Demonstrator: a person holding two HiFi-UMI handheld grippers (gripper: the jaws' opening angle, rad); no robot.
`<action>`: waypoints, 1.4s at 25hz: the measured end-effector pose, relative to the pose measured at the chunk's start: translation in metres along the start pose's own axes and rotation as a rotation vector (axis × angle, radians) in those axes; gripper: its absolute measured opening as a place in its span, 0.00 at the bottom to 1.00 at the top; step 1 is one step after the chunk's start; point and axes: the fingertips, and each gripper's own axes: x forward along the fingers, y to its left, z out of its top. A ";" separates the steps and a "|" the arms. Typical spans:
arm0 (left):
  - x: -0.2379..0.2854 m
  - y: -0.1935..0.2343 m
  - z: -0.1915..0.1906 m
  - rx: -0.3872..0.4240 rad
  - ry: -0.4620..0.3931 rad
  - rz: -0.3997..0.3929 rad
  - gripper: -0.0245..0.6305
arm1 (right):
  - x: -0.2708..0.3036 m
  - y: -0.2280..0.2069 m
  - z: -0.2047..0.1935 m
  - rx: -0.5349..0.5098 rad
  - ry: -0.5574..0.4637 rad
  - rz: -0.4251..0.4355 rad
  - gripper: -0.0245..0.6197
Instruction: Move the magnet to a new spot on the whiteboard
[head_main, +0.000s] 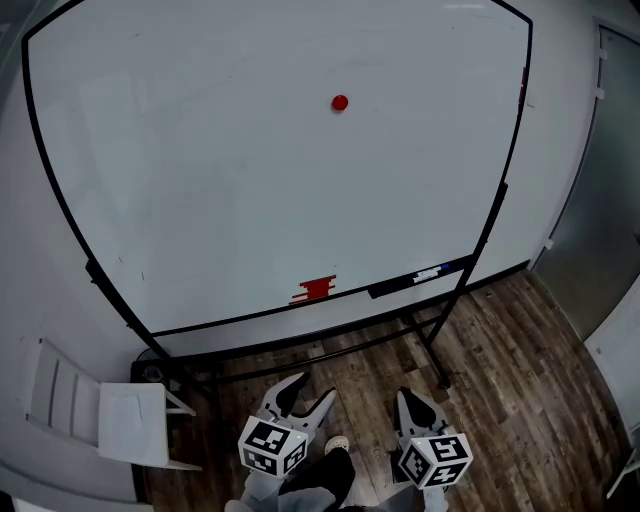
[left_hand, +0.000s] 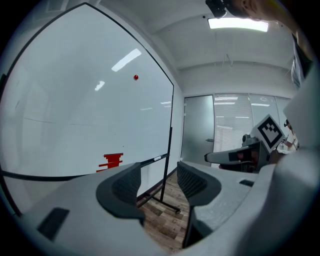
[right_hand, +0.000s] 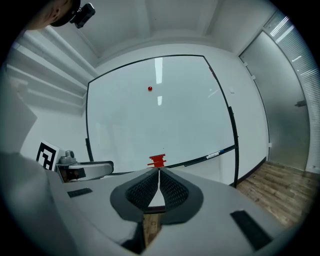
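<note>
A small round red magnet (head_main: 340, 102) sticks to the upper middle of the whiteboard (head_main: 200, 180); it also shows as the red magnet (left_hand: 135, 77) in the left gripper view and the red magnet (right_hand: 149, 89) in the right gripper view. Both grippers are low, far below the board and away from the magnet. My left gripper (head_main: 307, 391) is open with nothing between its jaws. My right gripper (head_main: 412, 402) is shut with its tips together and holds nothing.
A red eraser (head_main: 315, 289) and a marker (head_main: 428, 273) rest on the board's tray. The board stands on a black wheeled frame (head_main: 430, 345) over a wooden floor. A white shelf unit (head_main: 90, 410) is at the lower left, a glass door (head_main: 590, 240) at the right.
</note>
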 end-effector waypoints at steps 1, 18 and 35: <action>0.007 0.006 0.004 0.002 -0.002 0.006 0.39 | 0.008 -0.004 0.005 -0.006 0.000 0.006 0.09; 0.120 0.094 0.081 0.043 -0.072 0.087 0.39 | 0.140 -0.059 0.093 -0.024 -0.062 0.067 0.09; 0.180 0.151 0.130 0.060 -0.191 0.071 0.39 | 0.245 -0.079 0.123 -0.068 -0.108 0.115 0.09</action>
